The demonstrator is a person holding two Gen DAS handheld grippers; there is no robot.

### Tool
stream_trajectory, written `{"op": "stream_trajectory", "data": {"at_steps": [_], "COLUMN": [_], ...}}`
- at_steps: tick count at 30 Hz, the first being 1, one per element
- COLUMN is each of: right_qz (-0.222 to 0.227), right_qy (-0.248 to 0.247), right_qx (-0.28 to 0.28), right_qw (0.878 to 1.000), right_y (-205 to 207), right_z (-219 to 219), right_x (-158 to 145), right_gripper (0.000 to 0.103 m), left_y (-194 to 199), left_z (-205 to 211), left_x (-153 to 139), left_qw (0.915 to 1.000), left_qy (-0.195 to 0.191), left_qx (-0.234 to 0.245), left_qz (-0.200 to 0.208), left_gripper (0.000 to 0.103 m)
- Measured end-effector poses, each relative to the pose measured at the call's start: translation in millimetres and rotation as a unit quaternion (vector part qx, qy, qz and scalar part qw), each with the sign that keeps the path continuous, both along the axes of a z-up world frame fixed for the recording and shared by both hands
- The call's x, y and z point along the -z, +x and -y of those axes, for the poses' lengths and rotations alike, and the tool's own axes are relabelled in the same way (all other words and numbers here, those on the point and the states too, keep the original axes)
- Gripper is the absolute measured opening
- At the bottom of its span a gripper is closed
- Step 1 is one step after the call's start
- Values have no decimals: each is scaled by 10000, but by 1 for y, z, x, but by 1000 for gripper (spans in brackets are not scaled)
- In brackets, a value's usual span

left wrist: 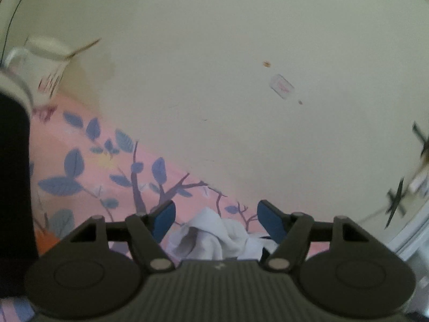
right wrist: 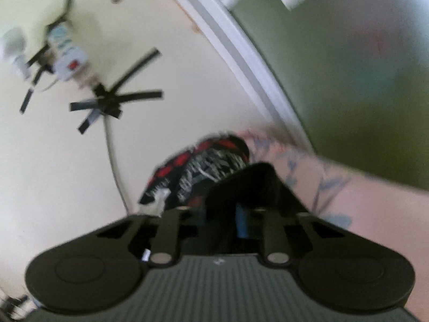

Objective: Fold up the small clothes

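Note:
In the left wrist view my left gripper [left wrist: 215, 218] is open, its blue pads wide apart, above a crumpled white garment [left wrist: 211, 238] that lies on a pink bedsheet with blue leaves [left wrist: 80, 161]. In the right wrist view my right gripper [right wrist: 238, 187] is shut on a black piece of cloth [right wrist: 254, 185] that covers the fingertips. Just beyond it lies a black, red and white patterned garment [right wrist: 203, 166] against the wall. The view is blurred.
A cream wall [left wrist: 214, 53] rises behind the bed. A white mug-like object [left wrist: 34, 56] sits at the far left. Black tape crosses [right wrist: 112, 102] and a white plug block with a cable [right wrist: 67, 56] are on the wall. A white door frame [right wrist: 241, 61] runs diagonally.

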State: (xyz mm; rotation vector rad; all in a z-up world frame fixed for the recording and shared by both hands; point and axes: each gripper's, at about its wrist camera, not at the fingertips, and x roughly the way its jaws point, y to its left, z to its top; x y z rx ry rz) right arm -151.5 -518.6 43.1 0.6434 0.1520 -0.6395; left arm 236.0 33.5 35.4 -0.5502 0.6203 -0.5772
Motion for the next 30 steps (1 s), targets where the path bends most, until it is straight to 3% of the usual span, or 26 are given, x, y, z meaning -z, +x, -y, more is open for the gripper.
{"op": "stream_trajectory", "data": {"at_steps": [4,7,11,12,13,14,16,17,18,20,24,26,28,30], "right_qz": [-49,-164,-202,-223,-348,-583,-1059,-1112,-1092,-925,-918,-1074,-1279,-1482], "right_qy": [-1506,-2594,-3235,-3190,-3049,-2946,-3113,-3301,-3360,-3130,-2297,-1834,-1475,-1363], "right_qx": [-371,-1126,-2205,-2709,-3373,-3879,-4575,-4633,-4661,-4576,-3574,-3170,-2918,-2797], "right_qw": [9879,9590,9200,9079,8900,8714,8262,8149,8111,8271,9006,9243,9363,9387], "right_y": [19,61,138,163,187,208,228,226,221,210,180,170,161,159], "right_z": [-63,-127,-207,-228,-249,-268,-304,-313,-313,-290,-203,-162,-133,-120], "right_x": [-55,-94,-117,-116,-111,-104,-90,-87,-85,-87,-82,-68,-48,-29], "right_gripper": [5,4,8,12,30,42,47,43,43,44,47,48,50,62], "left_y": [12,11,9,9,10,10,9,7,6,5,-4,-12,-22,-29], "left_z": [-13,-20,-23,-23,-23,-23,-23,-23,-23,-21,-6,5,16,25], "left_x": [13,17,16,15,15,16,14,12,10,7,0,-6,-12,-15], "left_qw": [9988,9981,9975,9974,9975,9976,9978,9980,9981,9979,9972,9964,9953,9933], "left_qy": [-332,-477,-635,-648,-646,-631,-600,-583,-578,-600,-512,-362,-88,150], "left_qx": [-34,-2,61,86,115,150,170,168,178,241,521,702,796,882], "left_qz": [-346,-383,-306,-288,-266,-244,-207,-177,-131,-49,129,308,547,727], "left_gripper": [67,67,67,67,67,67,67,67,67,67,67,68,70,70]}}
